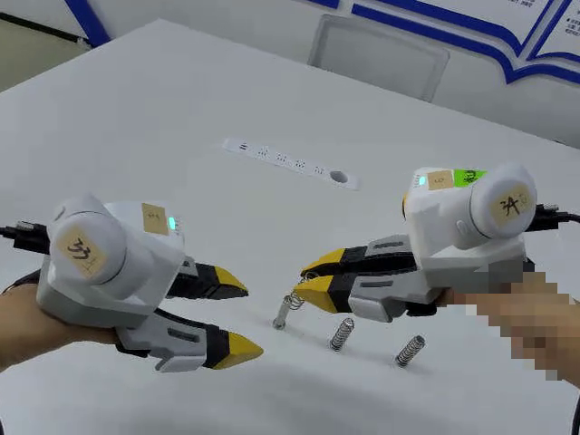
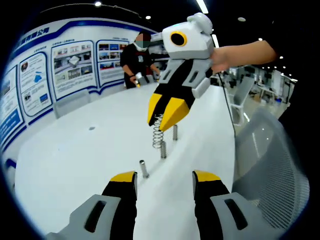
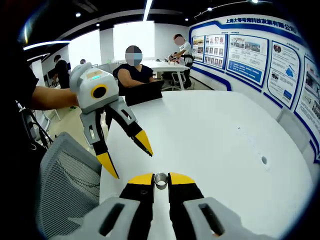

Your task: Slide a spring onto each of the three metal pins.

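Left hand-held gripper (image 1: 254, 320) hangs released, just short of the bare pin (image 1: 280, 317). Right of that pin, two loaded pins (image 1: 342, 333) look done. At its top, right hand-held gripper (image 1: 301, 281) pinches the last spring (image 1: 293, 301), not yet threaded.

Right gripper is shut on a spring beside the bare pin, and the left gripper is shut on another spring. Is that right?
One detail is wrong. The left gripper holds nothing: in the left gripper view its fingers stand apart, open and empty. The rest stands: the right gripper is shut on a spring beside the bare pin.
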`<state>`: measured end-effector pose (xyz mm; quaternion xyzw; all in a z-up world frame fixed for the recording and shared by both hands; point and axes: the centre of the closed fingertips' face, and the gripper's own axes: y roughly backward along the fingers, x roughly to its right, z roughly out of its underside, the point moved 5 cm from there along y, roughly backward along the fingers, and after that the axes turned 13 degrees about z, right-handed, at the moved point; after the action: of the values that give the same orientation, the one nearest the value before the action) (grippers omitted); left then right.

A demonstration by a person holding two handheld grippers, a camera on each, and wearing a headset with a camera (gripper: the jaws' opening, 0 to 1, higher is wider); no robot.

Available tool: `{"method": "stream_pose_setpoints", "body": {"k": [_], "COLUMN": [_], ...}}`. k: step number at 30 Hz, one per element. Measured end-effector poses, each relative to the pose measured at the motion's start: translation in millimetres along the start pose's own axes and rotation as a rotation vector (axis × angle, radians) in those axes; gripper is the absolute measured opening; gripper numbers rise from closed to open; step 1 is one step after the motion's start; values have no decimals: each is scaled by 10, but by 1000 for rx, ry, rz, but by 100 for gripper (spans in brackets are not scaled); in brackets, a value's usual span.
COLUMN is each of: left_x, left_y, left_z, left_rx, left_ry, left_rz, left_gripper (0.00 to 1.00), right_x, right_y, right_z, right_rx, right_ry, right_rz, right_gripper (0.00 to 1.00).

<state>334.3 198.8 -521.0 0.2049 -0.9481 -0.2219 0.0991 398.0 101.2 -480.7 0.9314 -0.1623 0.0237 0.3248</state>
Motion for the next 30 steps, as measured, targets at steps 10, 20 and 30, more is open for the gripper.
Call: {"method": "stream_pose_setpoints", "body": {"k": [10,20,30], "left_x": [-69,-127,-197], "left_y": [68,154,192], "left_z": [-1,48,90], "left_rx": [48,84,77], "left_ry": [41,76,91], "left_rz": [-28,-59,-78], "left_gripper": [58,62,63], "right_x": [232,255,237], "right_y": [-213,-495,-623], "right_z": [55,218,278], "right_rx": [-30,-98,-126], "right_ry": [4,14,-3], "right_rz": [40,34,19], "right_gripper": [11,11,11]}}
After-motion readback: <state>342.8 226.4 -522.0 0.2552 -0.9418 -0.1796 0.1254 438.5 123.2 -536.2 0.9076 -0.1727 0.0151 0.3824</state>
